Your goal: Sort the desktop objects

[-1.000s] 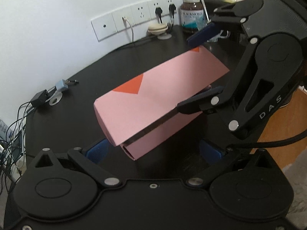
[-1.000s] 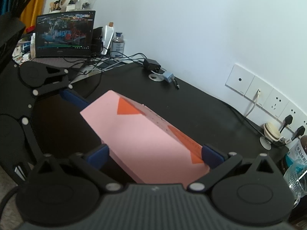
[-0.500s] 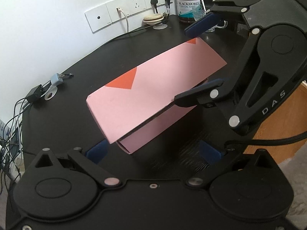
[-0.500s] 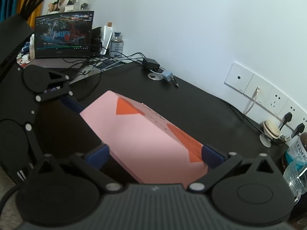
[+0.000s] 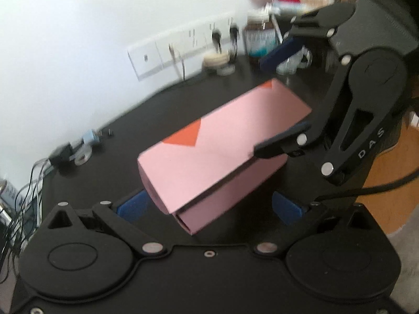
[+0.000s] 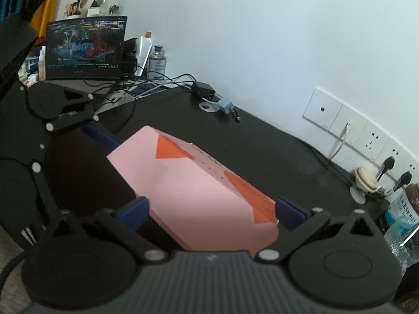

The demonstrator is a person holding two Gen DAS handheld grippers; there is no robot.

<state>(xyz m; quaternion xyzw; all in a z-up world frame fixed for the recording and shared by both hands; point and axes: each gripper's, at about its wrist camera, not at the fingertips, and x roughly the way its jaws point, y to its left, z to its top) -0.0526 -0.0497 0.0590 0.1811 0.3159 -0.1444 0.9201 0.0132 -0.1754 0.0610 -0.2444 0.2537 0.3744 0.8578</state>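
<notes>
A long pink box (image 5: 222,151) with orange triangles is held above the black desk (image 5: 125,130), tilted. It also shows in the right wrist view (image 6: 199,191). My right gripper (image 6: 210,210) grips one end of it between its blue pads (image 6: 289,213); it shows at the right of the left wrist view (image 5: 284,89), its fingers spanning the box's far end. My left gripper (image 5: 209,206) is open around the box's near end, pads (image 5: 131,206) apart from it. It appears at the left of the right wrist view (image 6: 86,125).
Wall sockets (image 5: 183,49) with plugged cables run along the back. A brown supplement jar (image 5: 262,39) and a glass stand at the back right. A small adapter and blue plug (image 5: 78,146) lie at the left. A laptop (image 6: 86,47) and bottles stand beyond the desk.
The box and both grippers have stayed together. The left wrist view has shifted and blurred, so the left gripper is moving; the box sits slightly higher and further right in it.
</notes>
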